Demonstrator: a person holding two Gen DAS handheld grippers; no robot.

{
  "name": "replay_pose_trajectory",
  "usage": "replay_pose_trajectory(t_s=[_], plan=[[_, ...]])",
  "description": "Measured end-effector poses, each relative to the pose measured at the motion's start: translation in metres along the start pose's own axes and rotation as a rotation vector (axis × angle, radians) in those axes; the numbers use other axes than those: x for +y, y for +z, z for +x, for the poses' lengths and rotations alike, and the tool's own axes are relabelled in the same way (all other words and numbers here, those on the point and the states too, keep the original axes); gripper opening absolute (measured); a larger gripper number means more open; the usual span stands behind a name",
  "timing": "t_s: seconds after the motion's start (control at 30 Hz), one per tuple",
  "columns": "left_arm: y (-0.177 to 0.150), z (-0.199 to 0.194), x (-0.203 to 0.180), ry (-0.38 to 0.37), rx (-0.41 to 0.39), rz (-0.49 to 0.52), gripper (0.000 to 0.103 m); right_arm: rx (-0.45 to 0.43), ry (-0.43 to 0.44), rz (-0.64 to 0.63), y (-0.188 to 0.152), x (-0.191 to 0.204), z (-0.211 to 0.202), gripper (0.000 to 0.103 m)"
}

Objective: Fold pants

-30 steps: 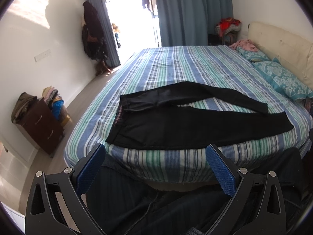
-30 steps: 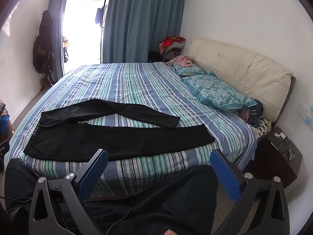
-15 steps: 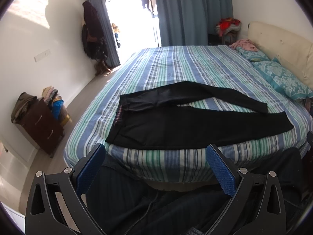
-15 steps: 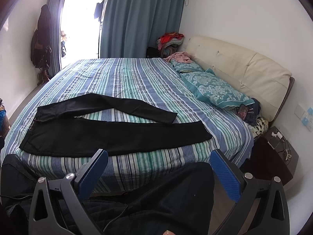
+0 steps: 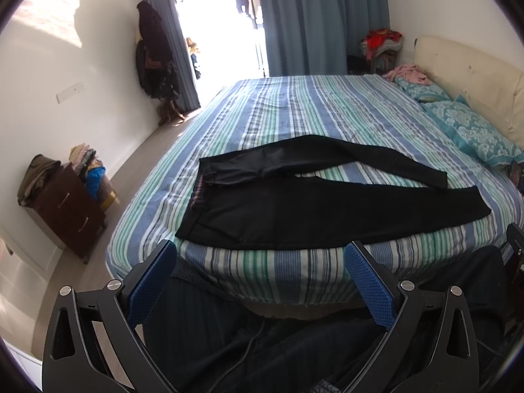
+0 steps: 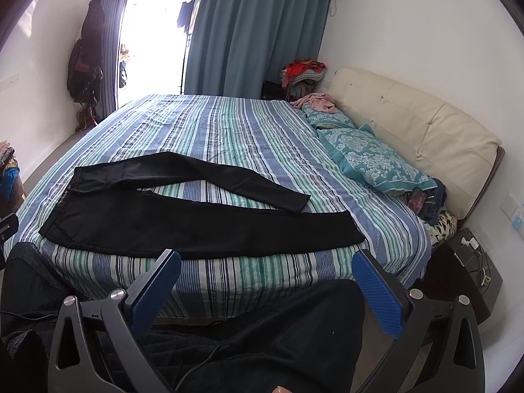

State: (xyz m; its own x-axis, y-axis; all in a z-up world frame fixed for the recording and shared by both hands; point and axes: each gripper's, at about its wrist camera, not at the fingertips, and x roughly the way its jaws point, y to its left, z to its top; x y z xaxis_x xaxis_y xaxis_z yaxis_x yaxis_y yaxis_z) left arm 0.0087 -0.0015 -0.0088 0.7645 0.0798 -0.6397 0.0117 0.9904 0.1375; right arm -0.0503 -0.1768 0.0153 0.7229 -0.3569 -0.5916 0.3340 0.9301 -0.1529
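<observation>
sunlit bedroom, seen first from the left wrist: a striped bed [image 5: 294, 114] fills the view, and the black pants [image 5: 311, 209] lie flat on its near edge, waistband to the left, legs running right, the far leg angled away from the near one so a wedge of sheet shows between them. the left gripper [image 5: 262, 271] hangs short of the bed, released, nothing between its blue pads [image 5: 368, 281]. a dark dresser [image 5: 65, 209] stands by the wall with clothes heaped on top; whether its drawers hold anything cannot be told. from the right wrist, the same pants [image 6: 196, 226] stretch across the near side, cuffs toward the pillow [image 6: 370, 160] and headboard. the right gripper [image 6: 265, 278] is likewise released and well clear of the cloth. a nightstand [image 6: 465, 275] carries what looks like a charger and cables, though the view is too warped to be sure. the fabric looks thin, soft and light, likely to sag and drag on the sheet, so pinching the waistband corner with the left and the far cuff with the right seems the sound hold.
</observation>
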Motion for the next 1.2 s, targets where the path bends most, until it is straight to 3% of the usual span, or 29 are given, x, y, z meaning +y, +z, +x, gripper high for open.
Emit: replay_pose_trajectory(t_s=[1.2], plan=[[-0.0005, 0.0000, -0.0008, 0.000, 0.003, -0.001, 0.102, 0.024, 0.051, 0.007, -0.0037, 0.0024, 0.0063, 0.103]])
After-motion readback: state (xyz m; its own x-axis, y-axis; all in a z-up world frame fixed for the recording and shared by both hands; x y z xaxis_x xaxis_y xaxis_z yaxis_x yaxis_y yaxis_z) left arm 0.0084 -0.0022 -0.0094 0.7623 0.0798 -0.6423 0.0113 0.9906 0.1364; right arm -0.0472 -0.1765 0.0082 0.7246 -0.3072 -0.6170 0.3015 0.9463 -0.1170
